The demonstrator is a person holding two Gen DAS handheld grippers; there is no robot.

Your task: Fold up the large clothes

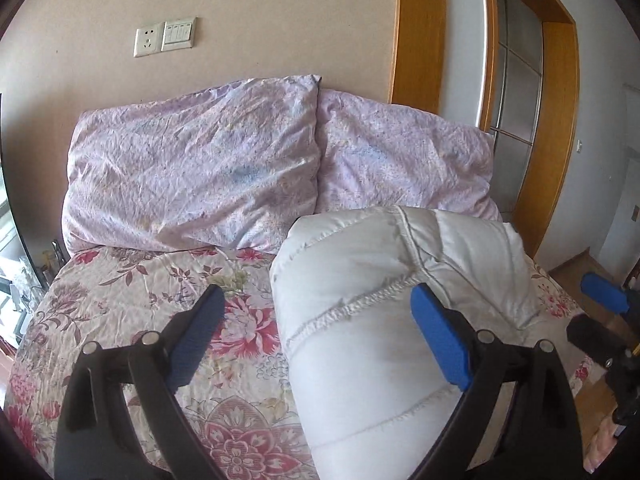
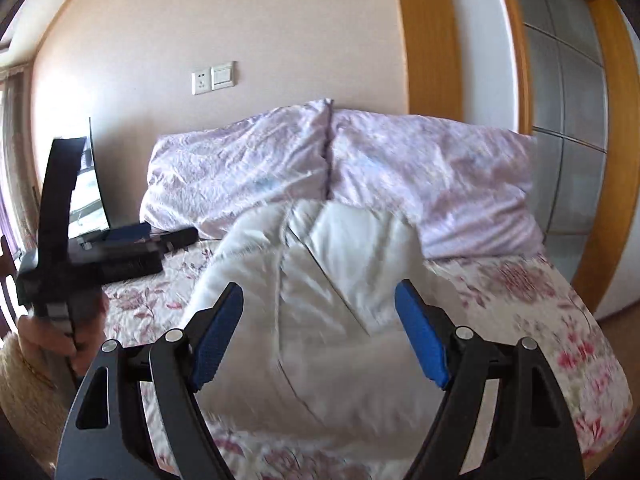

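Observation:
A white quilted puffer garment (image 1: 384, 320) lies folded in a bulky stack on the floral bedspread (image 1: 152, 300), just in front of the pillows. My left gripper (image 1: 320, 304) is open and empty, hovering over the garment's left edge. My right gripper (image 2: 320, 304) is open and empty, held above the garment (image 2: 320, 320), which fills the space between its blue pads. The right gripper also shows at the right edge of the left wrist view (image 1: 604, 312). The left gripper also shows at the left of the right wrist view (image 2: 152, 240), held by a hand.
Two lilac pillows (image 1: 192, 168) (image 1: 404, 160) lean against the beige wall at the bed's head. A socket and switch plate (image 1: 164, 38) sit on the wall. A wooden-framed glass door (image 1: 516, 100) stands to the right, beside the bed's right edge (image 1: 560, 280).

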